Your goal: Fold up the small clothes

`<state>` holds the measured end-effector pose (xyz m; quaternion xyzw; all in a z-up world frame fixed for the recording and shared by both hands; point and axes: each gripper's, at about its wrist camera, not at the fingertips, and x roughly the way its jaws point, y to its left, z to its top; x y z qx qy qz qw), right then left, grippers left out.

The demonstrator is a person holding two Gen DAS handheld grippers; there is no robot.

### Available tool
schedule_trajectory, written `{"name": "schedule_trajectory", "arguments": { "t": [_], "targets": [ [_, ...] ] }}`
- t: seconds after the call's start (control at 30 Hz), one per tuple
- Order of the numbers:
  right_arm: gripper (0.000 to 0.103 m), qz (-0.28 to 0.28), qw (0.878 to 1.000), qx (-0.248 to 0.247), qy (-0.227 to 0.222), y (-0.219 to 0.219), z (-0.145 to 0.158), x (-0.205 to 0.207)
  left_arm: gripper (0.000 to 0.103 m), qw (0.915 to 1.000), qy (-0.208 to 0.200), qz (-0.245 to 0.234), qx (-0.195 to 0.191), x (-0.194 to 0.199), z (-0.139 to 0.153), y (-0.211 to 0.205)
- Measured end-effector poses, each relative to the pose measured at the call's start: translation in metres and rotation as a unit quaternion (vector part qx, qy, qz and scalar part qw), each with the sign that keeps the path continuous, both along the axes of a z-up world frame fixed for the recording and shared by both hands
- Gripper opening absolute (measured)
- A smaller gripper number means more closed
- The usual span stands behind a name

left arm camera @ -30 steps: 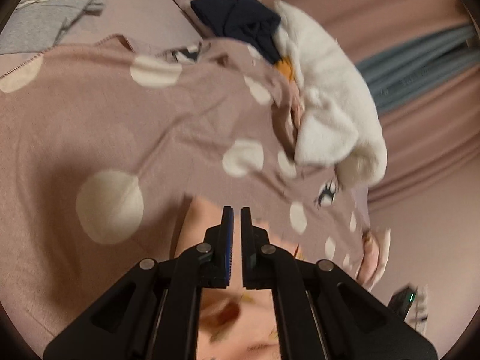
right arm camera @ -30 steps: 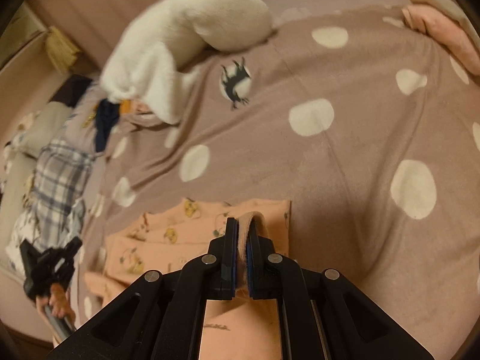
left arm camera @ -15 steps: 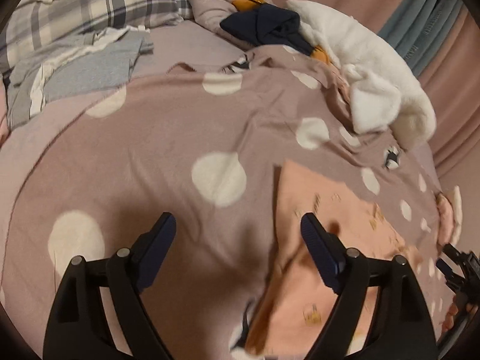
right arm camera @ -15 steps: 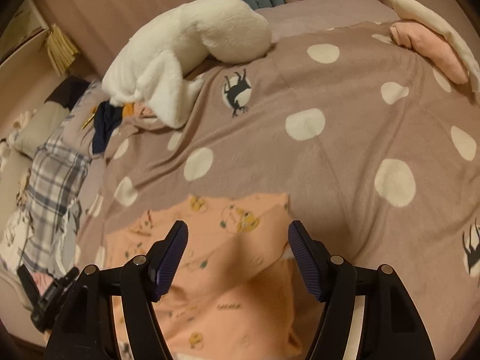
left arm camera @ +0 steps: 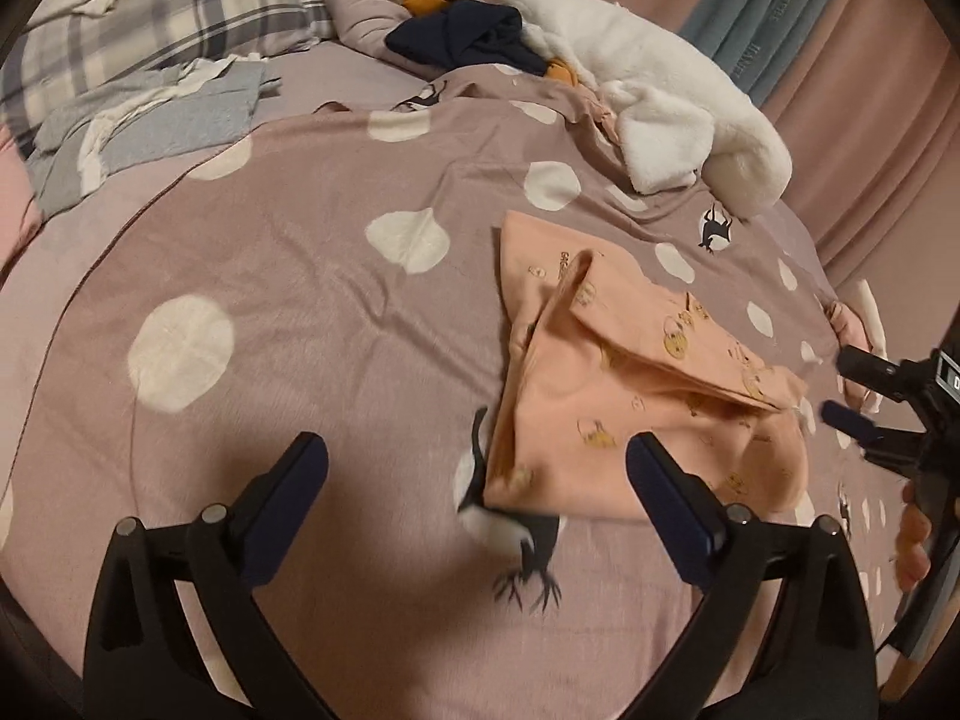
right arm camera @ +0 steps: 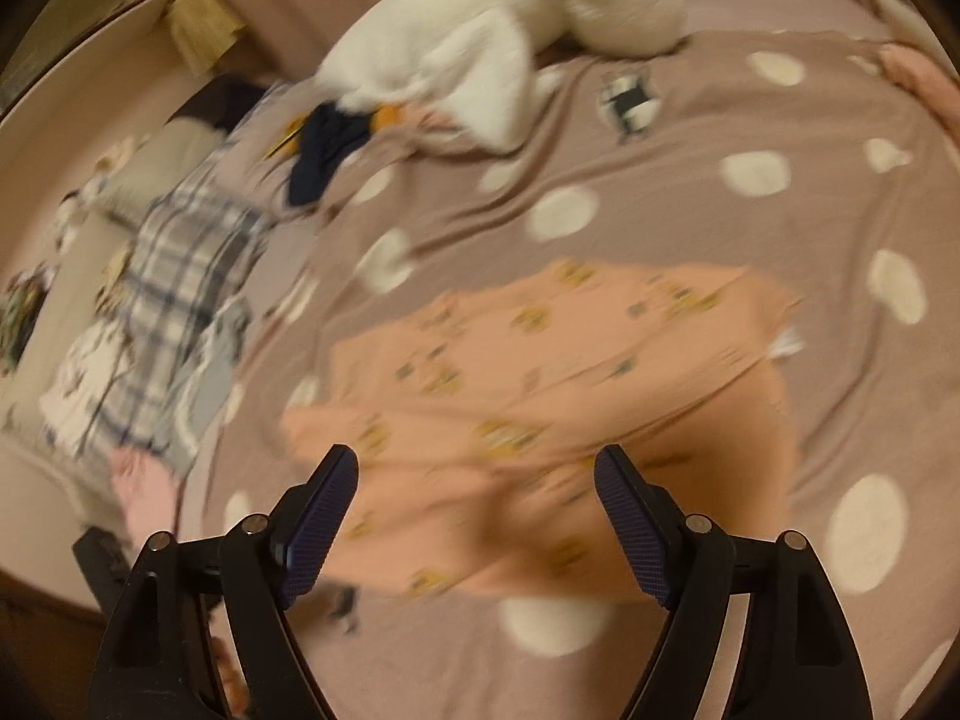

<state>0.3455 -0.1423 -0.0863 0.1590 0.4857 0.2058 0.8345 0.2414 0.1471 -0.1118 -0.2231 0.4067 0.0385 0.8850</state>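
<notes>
A small peach garment (left arm camera: 636, 384) with yellow prints lies folded over on the mauve dotted blanket (left arm camera: 288, 276). My left gripper (left arm camera: 480, 468) hangs above the blanket to the garment's left, its jaws still opening wide and nothing between them. In the right wrist view, which is blurred, the same peach garment (right arm camera: 540, 396) lies just beyond my right gripper (right arm camera: 474, 486). Its jaws are opening too, and they hold nothing. The right gripper (left arm camera: 864, 414) also shows at the right edge of the left wrist view, with a hand under it.
A white plush blanket (left arm camera: 654, 96) and a navy garment (left arm camera: 462, 39) lie at the far side. Grey clothes (left arm camera: 150, 120) and a plaid pillow (left arm camera: 168, 6) sit at the far left. Folded pink clothes (left arm camera: 852, 324) rest by the right edge. Curtains (left arm camera: 840, 30) hang behind.
Both grippers were shut on the peach garment, then let go and opened wide. Both have drawn back from it, and the garment now lies folded on the blanket.
</notes>
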Motion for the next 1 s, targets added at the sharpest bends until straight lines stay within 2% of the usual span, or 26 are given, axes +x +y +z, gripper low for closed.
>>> {"name": "schedule_trajectory", "arguments": {
  "t": [0.07,0.13,0.27,0.4,0.47,0.57,0.63,0.67,0.7,0.8,0.9,1.0],
  "targets": [
    [0.081,0.014,1.000,0.023,0.011,0.014,-0.006,-0.004,0.102,0.9995,-0.006,0.024,-0.021,-0.015,0.000,0.005],
    [0.081,0.030,0.997,0.060,0.031,0.031,-0.015,-0.004,0.102,0.9990,-0.013,0.026,-0.035,-0.026,-0.001,0.006],
    [0.081,0.032,0.992,0.110,0.051,0.061,-0.032,-0.006,0.102,0.9987,-0.006,-0.019,-0.046,-0.041,-0.010,-0.007],
    [0.081,0.041,0.988,0.126,0.080,0.093,-0.047,-0.001,0.102,0.9985,-0.003,-0.046,-0.030,-0.047,-0.019,-0.018],
    [0.081,0.047,0.989,0.117,0.081,0.106,-0.050,0.000,0.102,0.9973,-0.007,-0.060,-0.042,-0.044,-0.022,-0.017],
    [0.081,0.027,0.993,0.093,0.070,0.117,-0.056,0.008,0.102,0.9973,-0.019,-0.045,-0.054,-0.040,-0.029,-0.012],
    [0.079,0.007,0.991,0.107,0.080,0.114,-0.065,0.014,0.102,0.9979,-0.004,-0.044,-0.047,-0.035,-0.034,-0.012],
    [0.076,-0.004,0.990,0.116,0.085,0.112,-0.070,0.018,0.102,0.9976,0.004,-0.049,-0.049,-0.032,-0.036,-0.011],
    [0.067,-0.022,0.988,0.123,0.090,0.110,-0.078,0.023,0.102,0.9971,0.004,-0.052,-0.055,-0.032,-0.037,-0.009],
    [0.027,-0.057,0.984,0.136,0.095,0.104,-0.088,0.031,0.102,0.9951,0.007,-0.043,-0.089,-0.028,-0.041,-0.003],
    [0.012,-0.046,0.989,0.130,0.056,0.105,-0.075,0.031,0.102,0.9947,0.020,-0.037,-0.094,-0.026,-0.041,-0.002],
    [0.009,-0.041,0.993,0.111,0.024,0.110,-0.055,0.033,0.102,0.9933,0.015,-0.053,-0.102,-0.027,-0.036,-0.004]
  ]
}}
